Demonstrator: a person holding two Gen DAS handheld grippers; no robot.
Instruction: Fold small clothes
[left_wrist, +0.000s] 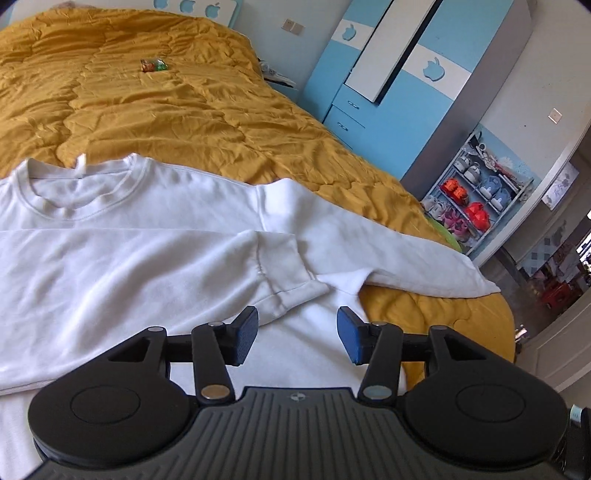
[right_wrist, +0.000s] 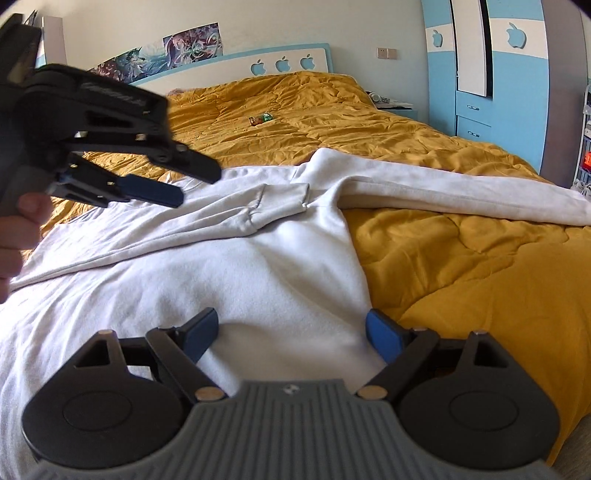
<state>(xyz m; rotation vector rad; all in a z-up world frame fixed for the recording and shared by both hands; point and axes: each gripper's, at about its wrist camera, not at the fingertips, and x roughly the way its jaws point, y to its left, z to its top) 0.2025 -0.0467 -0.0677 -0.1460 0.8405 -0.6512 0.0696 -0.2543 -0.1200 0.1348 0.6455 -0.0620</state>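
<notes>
A white long-sleeved sweatshirt (left_wrist: 129, 258) lies flat on the mustard quilt (left_wrist: 166, 103), collar (left_wrist: 79, 184) at the far side. One sleeve is folded across the chest, its cuff (left_wrist: 291, 295) just ahead of my left gripper (left_wrist: 297, 332), which is open and empty above the body. The other sleeve (left_wrist: 406, 251) stretches out to the right over the quilt. In the right wrist view the sweatshirt (right_wrist: 258, 277) fills the middle. My right gripper (right_wrist: 291, 332) is open and empty over its right side edge. The left gripper (right_wrist: 177, 184) shows at upper left, open.
A small snack packet (left_wrist: 153, 65) lies on the quilt farther up the bed. A blue and white wardrobe (left_wrist: 399, 74) and a shelf rack (left_wrist: 476, 192) stand to the right of the bed. The headboard (right_wrist: 280, 62) is at the far end.
</notes>
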